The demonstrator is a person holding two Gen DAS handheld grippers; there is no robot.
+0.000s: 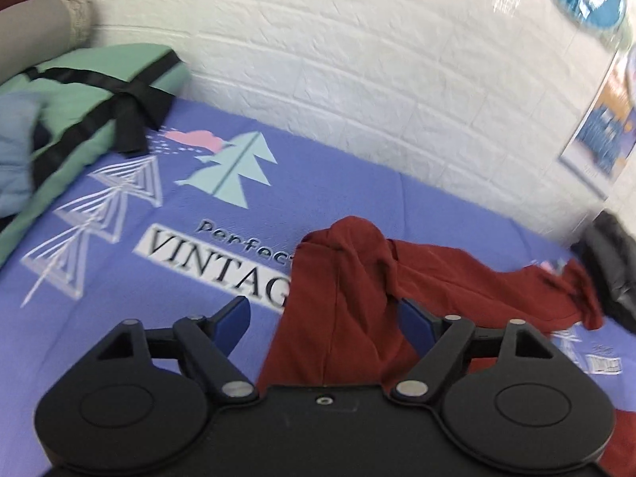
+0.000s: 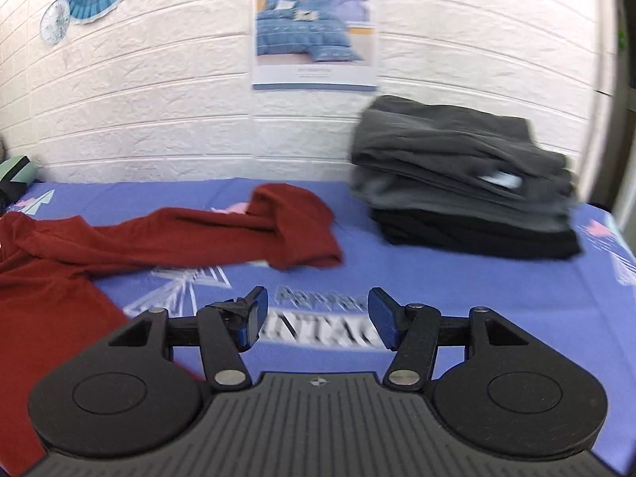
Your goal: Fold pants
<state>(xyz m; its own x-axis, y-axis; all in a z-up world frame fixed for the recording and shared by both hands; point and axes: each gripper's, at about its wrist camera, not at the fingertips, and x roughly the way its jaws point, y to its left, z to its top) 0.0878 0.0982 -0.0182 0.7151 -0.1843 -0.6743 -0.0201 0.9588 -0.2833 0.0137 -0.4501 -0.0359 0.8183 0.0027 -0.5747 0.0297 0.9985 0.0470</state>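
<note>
Dark red pants lie rumpled on the blue printed bed sheet. In the left wrist view a raised fold of them sits between the blue pads of my left gripper, which is open, with the jaws wide apart and not clamping the cloth. In the right wrist view the pants stretch from the left edge to a bunched leg end near the middle. My right gripper is open and empty above the bare sheet, to the right of the pants.
A stack of folded grey and black clothes sits at the right by the white brick wall. A green cushion with black straps and a blue garment lie at the far left. A poster hangs on the wall.
</note>
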